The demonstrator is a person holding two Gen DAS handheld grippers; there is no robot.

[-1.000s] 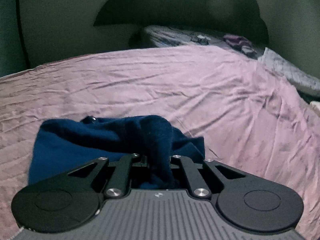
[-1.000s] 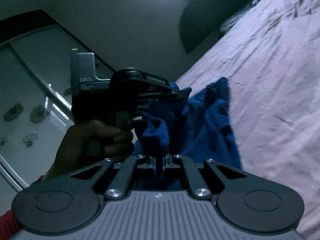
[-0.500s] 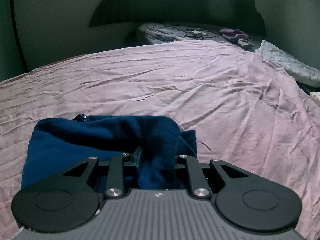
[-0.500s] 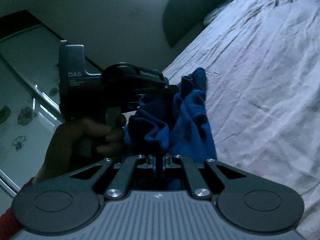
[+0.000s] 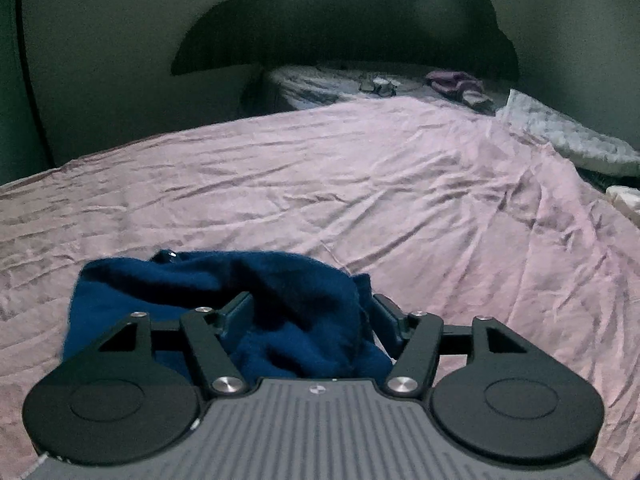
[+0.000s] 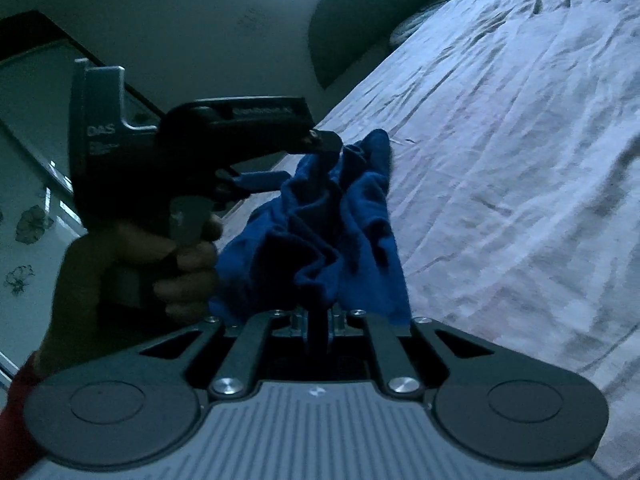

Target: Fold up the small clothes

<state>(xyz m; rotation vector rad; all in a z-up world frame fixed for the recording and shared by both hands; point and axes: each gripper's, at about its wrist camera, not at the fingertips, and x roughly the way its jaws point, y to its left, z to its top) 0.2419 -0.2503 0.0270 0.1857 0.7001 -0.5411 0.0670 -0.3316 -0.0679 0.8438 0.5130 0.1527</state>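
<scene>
Bed, covered by a creased pink sheet (image 5: 360,184). White quilted pillow (image 5: 568,140) at its far right edge. Second bed (image 5: 320,84) beyond, strewn with small items, among them purple cloth (image 5: 452,80). Dark curved headboard (image 5: 344,20) against plain wall. Flower-printed glass panel (image 6: 28,200) opposite.

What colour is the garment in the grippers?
Dark blue, plain: the garment shows best in the left wrist view.

A small dark-blue garment (image 5: 224,304) lies bunched and rumpled in soft folds on the wrinkled pink bedsheet (image 5: 360,184), near the sheet's closer edge.
</scene>
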